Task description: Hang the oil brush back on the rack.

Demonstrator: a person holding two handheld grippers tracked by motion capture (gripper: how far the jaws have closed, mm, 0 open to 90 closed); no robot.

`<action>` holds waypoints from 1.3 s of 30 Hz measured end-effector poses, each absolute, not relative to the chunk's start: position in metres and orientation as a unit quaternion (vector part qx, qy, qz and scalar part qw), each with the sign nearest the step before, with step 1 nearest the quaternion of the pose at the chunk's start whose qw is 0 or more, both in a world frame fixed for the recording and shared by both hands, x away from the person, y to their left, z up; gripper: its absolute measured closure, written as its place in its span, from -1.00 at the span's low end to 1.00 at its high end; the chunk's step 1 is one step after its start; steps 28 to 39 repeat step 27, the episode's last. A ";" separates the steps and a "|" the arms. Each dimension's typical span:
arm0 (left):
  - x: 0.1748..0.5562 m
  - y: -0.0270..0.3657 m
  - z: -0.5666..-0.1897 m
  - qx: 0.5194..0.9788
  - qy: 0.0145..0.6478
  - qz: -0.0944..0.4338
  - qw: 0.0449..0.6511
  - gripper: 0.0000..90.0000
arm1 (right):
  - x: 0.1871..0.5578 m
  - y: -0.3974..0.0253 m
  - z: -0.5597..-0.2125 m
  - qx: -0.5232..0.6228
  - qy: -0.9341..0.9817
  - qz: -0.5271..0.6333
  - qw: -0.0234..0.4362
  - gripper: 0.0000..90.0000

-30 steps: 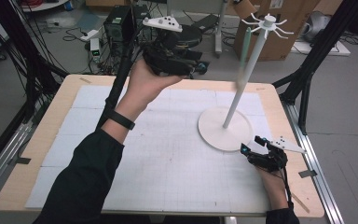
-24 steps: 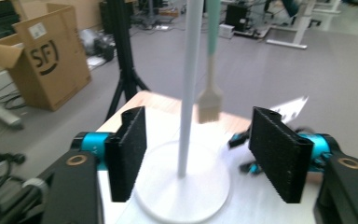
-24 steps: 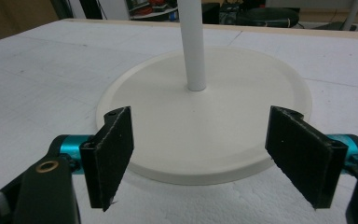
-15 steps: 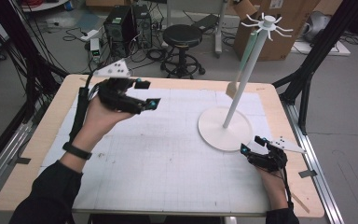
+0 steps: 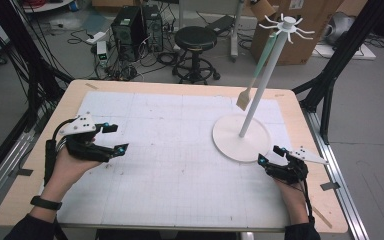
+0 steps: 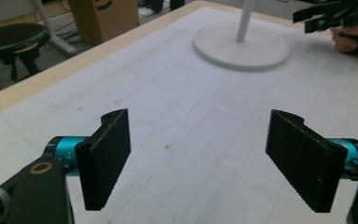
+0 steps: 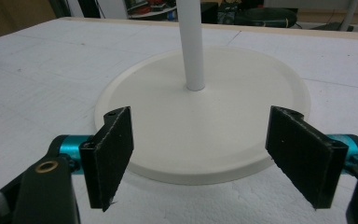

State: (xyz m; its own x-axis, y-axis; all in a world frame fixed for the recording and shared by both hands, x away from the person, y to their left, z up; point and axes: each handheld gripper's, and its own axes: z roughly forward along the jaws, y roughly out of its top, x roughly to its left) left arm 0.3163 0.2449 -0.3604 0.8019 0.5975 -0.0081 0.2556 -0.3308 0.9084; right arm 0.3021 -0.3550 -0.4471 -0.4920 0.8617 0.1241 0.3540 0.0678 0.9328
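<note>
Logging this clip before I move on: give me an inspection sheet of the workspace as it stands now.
Surface: wooden table under a white gridded mat, faintly scuffed.
Job's things: white stand with round base, upright pole and hooked top; a spatula hangs from a hook.
Clutter: nothing seen on the mat.
Grippers: left gripper open, empty, at the mat's left; right gripper open, empty, jaws at the base's near rim.
Cables: black cable loops off the left gripper; more lie on the floor.
Surroundings: stool, computer towers, cardboard box, black frame legs.
</note>
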 end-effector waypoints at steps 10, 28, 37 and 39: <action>0.312 0.274 -0.399 0.790 0.302 0.183 0.501 -0.52 | 0.302 -0.355 -0.447 0.445 0.688 0.520 0.242 -0.50; 0.312 0.287 -0.430 0.780 0.342 0.173 0.495 -0.52 | 0.302 -0.355 -0.447 0.444 0.688 0.520 0.243 -0.50; 0.312 0.287 -0.430 0.780 0.342 0.173 0.495 -0.52 | 0.302 -0.355 -0.447 0.444 0.688 0.520 0.243 -0.50; 0.312 0.287 -0.430 0.780 0.342 0.173 0.495 -0.52 | 0.302 -0.355 -0.447 0.444 0.688 0.520 0.243 -0.50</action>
